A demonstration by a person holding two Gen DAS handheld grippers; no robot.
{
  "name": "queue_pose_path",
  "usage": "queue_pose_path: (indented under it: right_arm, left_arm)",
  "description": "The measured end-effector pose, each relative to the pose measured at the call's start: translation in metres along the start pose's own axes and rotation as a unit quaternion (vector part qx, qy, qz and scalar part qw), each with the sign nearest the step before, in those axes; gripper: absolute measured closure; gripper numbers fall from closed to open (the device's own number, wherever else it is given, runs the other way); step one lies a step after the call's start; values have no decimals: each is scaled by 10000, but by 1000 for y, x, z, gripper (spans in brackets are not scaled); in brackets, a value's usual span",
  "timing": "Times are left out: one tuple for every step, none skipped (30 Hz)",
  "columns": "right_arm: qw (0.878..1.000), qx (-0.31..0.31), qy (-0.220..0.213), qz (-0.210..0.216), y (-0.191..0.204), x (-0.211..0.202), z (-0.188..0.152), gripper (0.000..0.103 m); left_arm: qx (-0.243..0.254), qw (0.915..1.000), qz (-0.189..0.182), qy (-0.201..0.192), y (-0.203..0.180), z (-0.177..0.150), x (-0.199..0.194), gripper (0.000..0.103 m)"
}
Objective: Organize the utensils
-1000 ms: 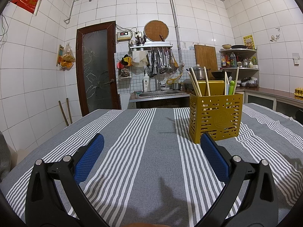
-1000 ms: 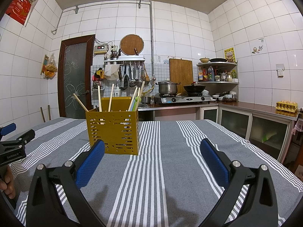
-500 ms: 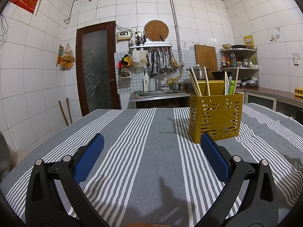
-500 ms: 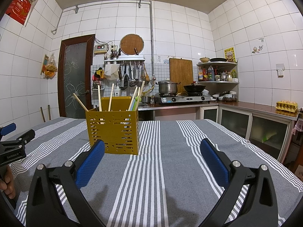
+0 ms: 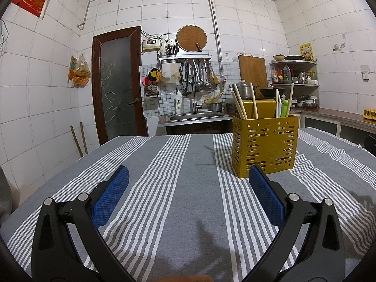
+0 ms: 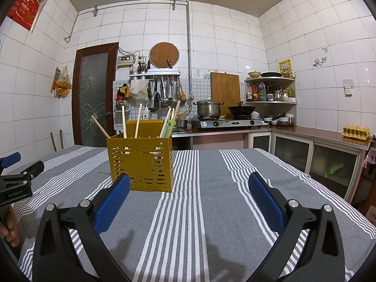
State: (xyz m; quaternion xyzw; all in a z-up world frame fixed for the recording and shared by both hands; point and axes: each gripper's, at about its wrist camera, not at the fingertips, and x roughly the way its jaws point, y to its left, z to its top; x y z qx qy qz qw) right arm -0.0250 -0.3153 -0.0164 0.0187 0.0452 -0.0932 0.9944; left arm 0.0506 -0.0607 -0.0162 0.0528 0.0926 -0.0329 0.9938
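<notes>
- Utensil holder (image 5: 264,144): yellow perforated box standing upright on the striped worktop (image 5: 183,188), ahead and to the right of the left claw (image 5: 188,178), ahead and to the left of the right claw (image 6: 189,181). Chopsticks (image 5: 239,103) and green-and-white utensils (image 5: 283,107) stand inside it, leaning at mixed angles.
- Progress (judgement): no loose utensil shows on the cloth in either view, so the sorting appears finished or nearly so; which compartment holds which item cannot be told.
- Risk 1 (judgement): the holder looks light and tall for its base. A claw reaching in for a chopstick could catch the rim and tip or slide the box across the cloth.
- Risk 2 (judgement): the leaning chopsticks cross one another; lifting one could drag a neighbour out.
- Risk 3 (judgement): the cloth is loose fabric; a low pass by either claw could snag and bunch it under the holder.
- Left claw: jaws spread wide, blue pads (image 5: 110,197) well apart, nothing between them, clear of the holder.
- Right claw: jaws likewise spread wide, empty; its left pad (image 6: 112,202) overlaps the holder's lower corner in view, though contact cannot be told.
</notes>
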Motion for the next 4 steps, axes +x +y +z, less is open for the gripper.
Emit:
queue_pose_path:
  right_arm:
    - [10000,5,4,2,0,0,0,5]
    - [10000,16,8,2,0,0,0,5]
    - [10000,15,10,3,0,0,-1,5]
    - [10000,18,10,3,0,0,-1,5]
  left_arm:
    - [-7,10000,-5,-1,1,0,1,5]
    - [-13,10000,-5,0,1,0,1,5]
    - [-18,10000,-6,3,0,0,1,5]
    - [-18,10000,-7,8,0,0,1,5]
